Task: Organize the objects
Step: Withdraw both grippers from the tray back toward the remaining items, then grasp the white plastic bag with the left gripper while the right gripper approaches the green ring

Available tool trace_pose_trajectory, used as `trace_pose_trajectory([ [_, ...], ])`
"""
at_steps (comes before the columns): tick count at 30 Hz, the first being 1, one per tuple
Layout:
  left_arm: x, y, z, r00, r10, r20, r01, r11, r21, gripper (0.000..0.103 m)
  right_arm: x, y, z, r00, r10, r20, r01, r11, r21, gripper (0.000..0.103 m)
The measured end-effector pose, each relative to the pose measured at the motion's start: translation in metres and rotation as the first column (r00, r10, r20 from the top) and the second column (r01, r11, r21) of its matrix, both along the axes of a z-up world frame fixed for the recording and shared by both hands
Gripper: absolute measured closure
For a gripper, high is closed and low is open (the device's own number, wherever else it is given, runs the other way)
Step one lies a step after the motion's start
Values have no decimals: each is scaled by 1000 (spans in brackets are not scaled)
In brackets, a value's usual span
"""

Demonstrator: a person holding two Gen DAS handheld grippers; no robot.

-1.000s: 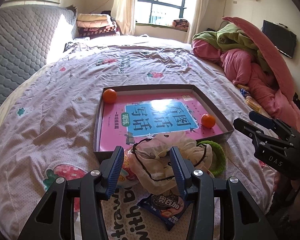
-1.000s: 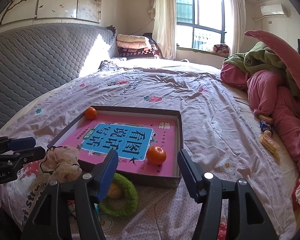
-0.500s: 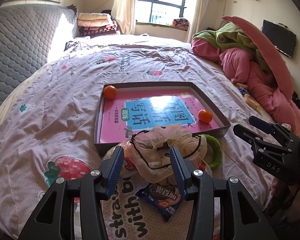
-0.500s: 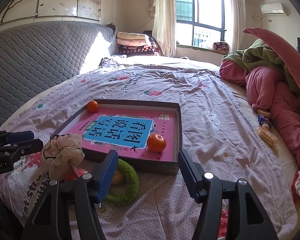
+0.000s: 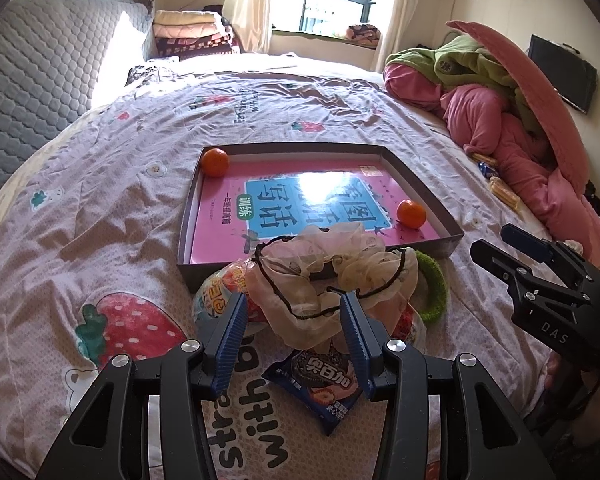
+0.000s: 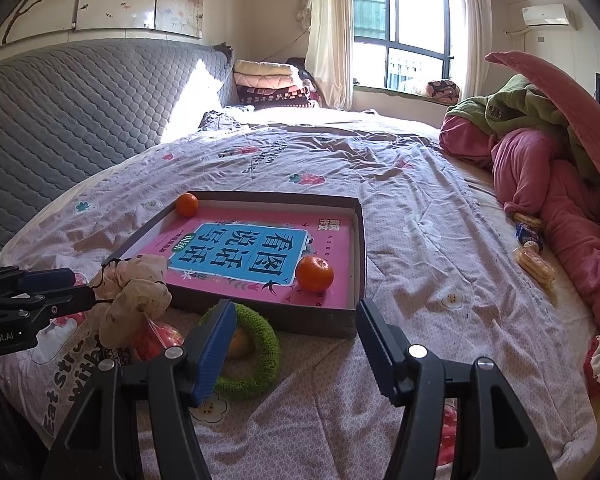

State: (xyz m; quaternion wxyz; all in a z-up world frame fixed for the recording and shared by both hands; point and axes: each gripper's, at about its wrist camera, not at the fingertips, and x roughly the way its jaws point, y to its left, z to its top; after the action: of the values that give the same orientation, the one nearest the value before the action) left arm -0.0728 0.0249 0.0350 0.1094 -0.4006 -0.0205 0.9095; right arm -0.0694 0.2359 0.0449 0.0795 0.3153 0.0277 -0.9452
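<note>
Landmark: shallow grey cardboard box tray (image 5: 420,184) on the bed, w/ a pink-and-blue workbook lying flat inside (image 5: 300,208).

Contents of tray: one orange mandarin at its far left corner (image 5: 215,162), a second mandarin near its front right corner (image 5: 411,213). Both rest on the workbook.

Loose items, all just outside the tray's near wall: cream sheer fabric scrunchie w/ black cord (image 5: 332,276), piled on top of an orange-and-white snack packet (image 5: 220,292); fuzzy green ring (image 6: 256,356) beside them, w/ a small yellowish item sitting in its hole, identity unclear; dark blue cookie packet (image 5: 320,388) nearest the camera.

Left gripper (image 5: 292,320): jaws part-open, straddling the lower edge of the scrunchie. Pads (image 5: 230,340) appear close to the fabric but no firm pinch visible; side view from the right wrist suggests tips at the fabric, contact not certain.

Right gripper (image 6: 296,344): jaws wide, holding nothing, hovering near the tray's front wall, above the green ring.

Step in hand (judgement): pick-up of the scrunchie, approx. mid-task, since several items are not yet in the tray.

Next move calls for: closing on the bunched fabric rather than the thin cord, lifting clear of the packets beneath, then carrying over the near wall into the tray.
</note>
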Motion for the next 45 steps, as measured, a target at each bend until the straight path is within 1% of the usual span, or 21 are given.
trace_pose_trajectory([
  [10, -8, 1, -13, 1000, 0, 28, 0, 1000, -10, 54, -4, -2, -9, 999, 10, 37, -10, 1000, 0, 41],
  [18, -17, 5, -21, 999, -21, 46, 21, 1000, 3, 54, -7, -2, -15, 998, 10, 59, -10, 1000, 2, 41],
  [25, -21, 11, -23, 998, -52, 33, 51, 999, 18, 54, -10, -4, -20, 997, 12, 79, -13, 1000, 6, 41],
  [27, -22, 14, -25, 998, -61, 33, 60, 998, 19, 59, -11, -5, -22, 997, 12, 83, -12, 1000, 7, 41],
  [29, -23, 17, -26, 997, -67, 31, 67, 998, 8, 69, -11, -5, -23, 996, 11, 85, -12, 1000, 10, 41],
  [30, -25, 18, -27, 997, -69, 30, 69, 998, 2, 70, -11, -5, -23, 996, 10, 86, -11, 1000, 10, 41],
  [32, -27, 19, -28, 997, -74, 31, 74, 997, 5, 77, -12, -5, -24, 996, 7, 90, -8, 1000, 11, 41],
  [33, -29, 20, -28, 996, -80, 29, 80, 997, 8, 78, -13, -5, -25, 996, 8, 91, -9, 1000, 12, 41],
  [35, -33, 21, -29, 996, -89, 31, 89, 996, 10, 87, -13, -5, -26, 996, 8, 94, -9, 1000, 14, 41],
  [36, -35, 22, -29, 995, -98, 35, 97, 995, 15, 88, -13, -5, -26, 995, 8, 95, -10, 1000, 14, 41],
  [38, -36, 24, -29, 993, -111, 27, 111, 994, 12, 93, -14, -6, -26, 995, 8, 96, -9, 1000, 16, 41],
  [41, -37, 29, -31, 991, -130, 19, 130, 991, 3, 96, -16, -5, -27, 995, 2, 99, -3, 1000, 14, 41],
  [45, -36, 34, -32, 989, -145, 14, 145, 989, -9, 97, -20, -3, -31, 993, 1, 120, -1, 1000, -3, 41],
])
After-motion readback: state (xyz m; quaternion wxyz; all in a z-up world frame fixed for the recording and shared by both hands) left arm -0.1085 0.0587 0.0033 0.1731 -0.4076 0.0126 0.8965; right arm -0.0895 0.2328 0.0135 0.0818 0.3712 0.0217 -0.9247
